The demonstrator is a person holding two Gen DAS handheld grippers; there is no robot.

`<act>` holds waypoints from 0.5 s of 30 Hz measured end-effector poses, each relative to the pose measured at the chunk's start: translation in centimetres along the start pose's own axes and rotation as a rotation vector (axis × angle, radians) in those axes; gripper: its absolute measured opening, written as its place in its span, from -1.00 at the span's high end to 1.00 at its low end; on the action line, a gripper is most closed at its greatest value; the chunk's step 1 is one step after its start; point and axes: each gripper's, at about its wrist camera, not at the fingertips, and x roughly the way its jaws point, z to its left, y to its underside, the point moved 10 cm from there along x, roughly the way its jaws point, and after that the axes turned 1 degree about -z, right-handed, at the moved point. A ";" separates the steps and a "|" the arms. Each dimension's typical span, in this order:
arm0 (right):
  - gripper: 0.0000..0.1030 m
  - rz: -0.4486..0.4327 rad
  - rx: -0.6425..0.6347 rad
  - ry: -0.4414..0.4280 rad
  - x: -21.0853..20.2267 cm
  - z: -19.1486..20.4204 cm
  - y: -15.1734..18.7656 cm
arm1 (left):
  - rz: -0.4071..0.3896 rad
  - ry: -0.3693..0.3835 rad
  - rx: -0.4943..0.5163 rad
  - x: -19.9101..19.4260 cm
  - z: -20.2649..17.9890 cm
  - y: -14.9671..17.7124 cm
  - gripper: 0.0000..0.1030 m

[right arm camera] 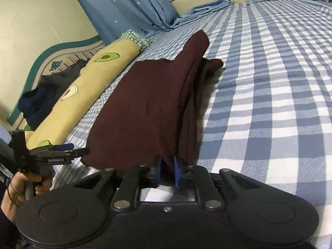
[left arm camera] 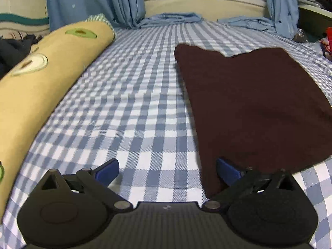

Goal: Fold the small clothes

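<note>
Maroon garment edge between right gripper jaws, left gripper jaws wide beside it

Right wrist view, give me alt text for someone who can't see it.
The right gripper pinches the near edge of a folded dark maroon garment lying on a blue checked bedsheet. At left, a hand holds the left gripper near a yellow avocado-print bolster.

Left view: we look down low over the bed, toward the window.
Right view: we sit close behind the dark cloth.
Shared: bed, cloth, yellow pillow.
</note>
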 end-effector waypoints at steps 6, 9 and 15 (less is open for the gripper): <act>-0.09 -0.114 0.017 0.012 -2.5 -1.5 -6.1 | -0.051 0.036 -0.078 -3.0 1.2 -0.5 -0.93; -0.09 -0.136 0.042 -0.002 -0.3 -2.9 -10.7 | -0.073 0.063 -0.144 -4.4 1.8 -0.9 -0.93; -0.07 -0.104 0.196 -0.050 8.1 -6.6 -16.8 | -0.089 0.040 -0.219 -6.0 3.9 -0.9 -0.94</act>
